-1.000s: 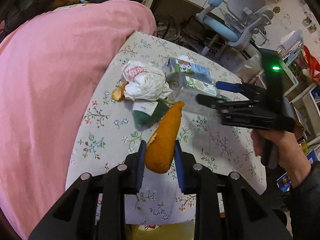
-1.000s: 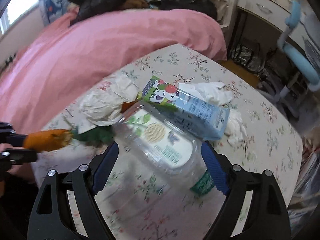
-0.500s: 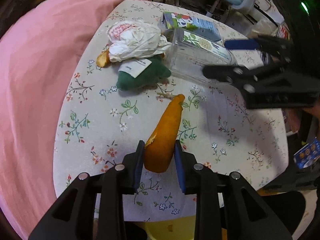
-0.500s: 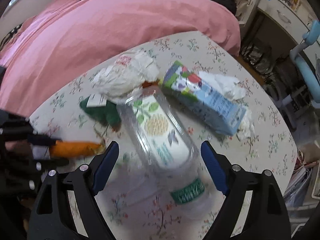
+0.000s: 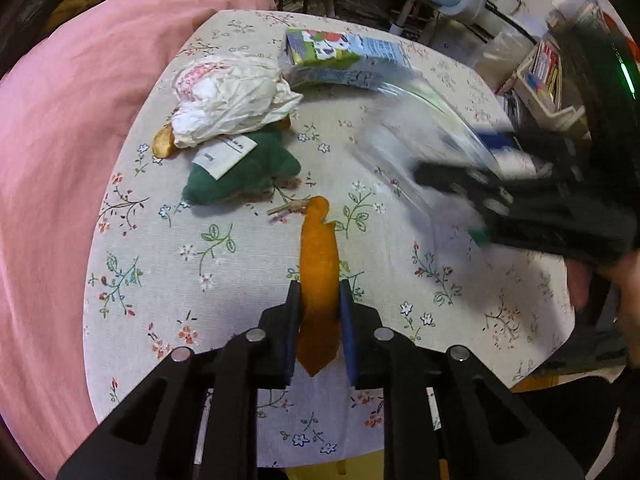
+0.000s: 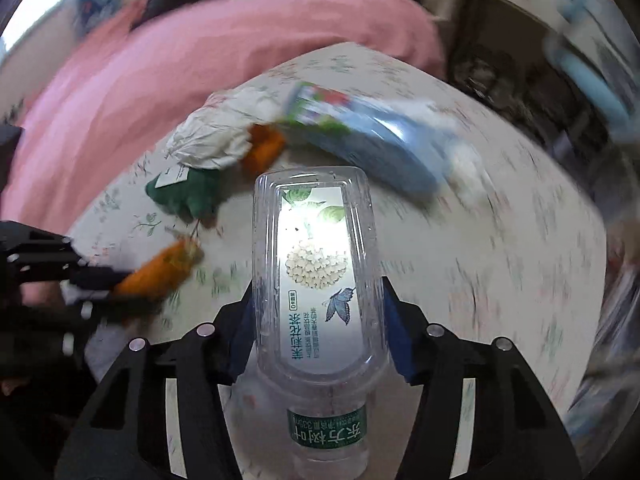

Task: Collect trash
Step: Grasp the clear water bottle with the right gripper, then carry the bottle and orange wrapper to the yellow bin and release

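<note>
Floral table (image 5: 224, 264): motion-blurred right gripper (image 6: 318, 320) closing around clear bottle (image 6: 316, 276).

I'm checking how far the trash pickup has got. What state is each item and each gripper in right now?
left gripper: shut on the orange peel.
orange peel: clamped between the pads.
right gripper: jaws closing, clear bottle between them.
clear bottle: empty-looking, capped, cap end toward the camera.
milk carton: lying on its side on the table.
white bag: crumpled on the table.
green plush: lying on the table, tag showing.
</note>
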